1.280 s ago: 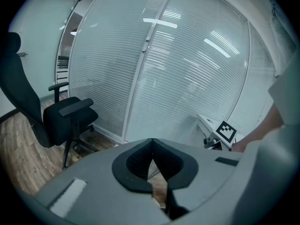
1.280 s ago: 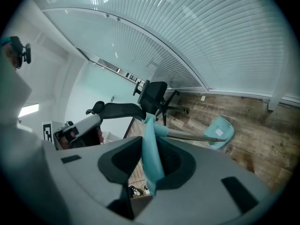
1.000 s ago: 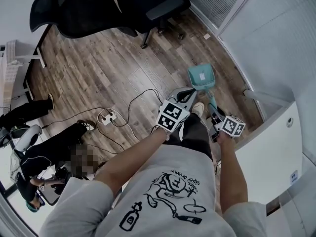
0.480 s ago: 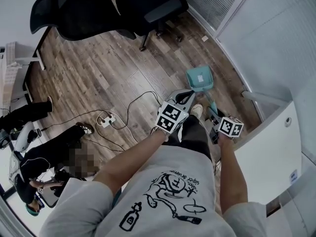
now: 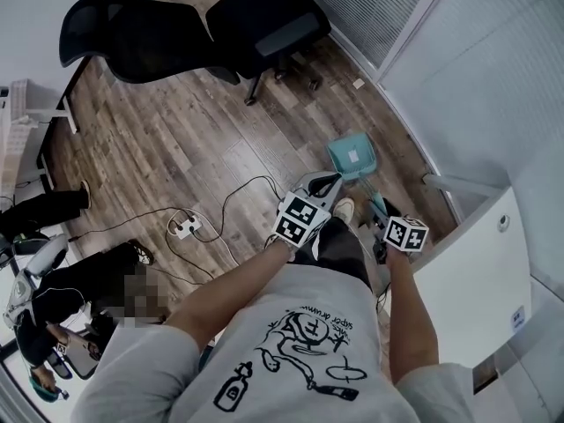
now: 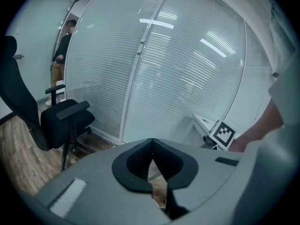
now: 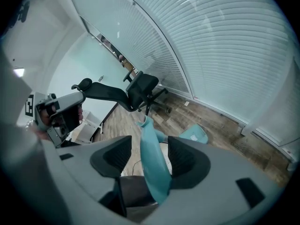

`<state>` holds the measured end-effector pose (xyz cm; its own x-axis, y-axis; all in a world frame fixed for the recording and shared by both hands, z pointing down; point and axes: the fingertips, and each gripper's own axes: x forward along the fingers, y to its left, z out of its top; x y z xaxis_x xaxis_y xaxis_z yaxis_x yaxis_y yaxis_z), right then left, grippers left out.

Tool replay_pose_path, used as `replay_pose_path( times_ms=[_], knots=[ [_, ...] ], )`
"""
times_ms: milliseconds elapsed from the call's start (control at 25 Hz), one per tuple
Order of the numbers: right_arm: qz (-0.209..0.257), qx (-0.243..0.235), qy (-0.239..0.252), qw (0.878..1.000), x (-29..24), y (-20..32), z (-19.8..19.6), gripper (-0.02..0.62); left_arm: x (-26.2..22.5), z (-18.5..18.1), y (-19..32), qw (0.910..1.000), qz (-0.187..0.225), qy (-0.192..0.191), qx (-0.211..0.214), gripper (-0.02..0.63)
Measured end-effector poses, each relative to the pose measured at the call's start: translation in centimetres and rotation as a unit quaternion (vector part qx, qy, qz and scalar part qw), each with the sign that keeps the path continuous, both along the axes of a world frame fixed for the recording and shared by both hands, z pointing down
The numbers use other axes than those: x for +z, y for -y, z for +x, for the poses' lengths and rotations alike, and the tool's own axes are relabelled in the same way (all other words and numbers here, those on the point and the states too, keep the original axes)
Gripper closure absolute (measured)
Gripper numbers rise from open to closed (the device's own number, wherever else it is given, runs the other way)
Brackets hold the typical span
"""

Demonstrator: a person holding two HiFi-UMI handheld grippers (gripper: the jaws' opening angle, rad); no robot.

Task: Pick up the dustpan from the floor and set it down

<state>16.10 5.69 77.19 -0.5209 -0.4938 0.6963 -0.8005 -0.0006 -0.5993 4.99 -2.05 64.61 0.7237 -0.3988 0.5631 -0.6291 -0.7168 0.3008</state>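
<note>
A teal dustpan (image 5: 352, 158) stands on the wood floor by the glass wall, its long handle (image 5: 378, 203) rising toward me. In the right gripper view the handle (image 7: 152, 165) runs up between the two pads and the pan (image 7: 194, 134) lies beyond. My right gripper (image 7: 150, 156) is around that handle with its jaws opening and a gap at the left pad; the head view shows this gripper (image 5: 382, 214) just right of my shoe. My left gripper (image 5: 324, 181) hangs to the left of the dustpan. Its jaws (image 6: 151, 149) are shut on nothing.
Two black office chairs (image 5: 256, 16) (image 5: 132, 29) stand at the far side of the floor. A power strip (image 5: 183, 227) with trailing cables lies to the left. A white cabinet (image 5: 476, 271) is close on the right. A seated person (image 5: 79, 276) is at the left edge.
The right gripper's marker cube has turned a little at the handle. The dustpan stays on the floor and the left gripper keeps its place. The head view has drifted slightly.
</note>
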Motion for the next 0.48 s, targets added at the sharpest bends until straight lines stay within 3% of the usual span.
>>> replay_pose_path(
  times_ms=[480],
  knots=[
    [-0.025, -0.040, -0.059, 0.997, 0.3, -1.6, 0.7, 0.354, -1.6, -0.3, 0.2, 0.9999, 0.010, -0.004, -0.003, 0.612]
  ],
)
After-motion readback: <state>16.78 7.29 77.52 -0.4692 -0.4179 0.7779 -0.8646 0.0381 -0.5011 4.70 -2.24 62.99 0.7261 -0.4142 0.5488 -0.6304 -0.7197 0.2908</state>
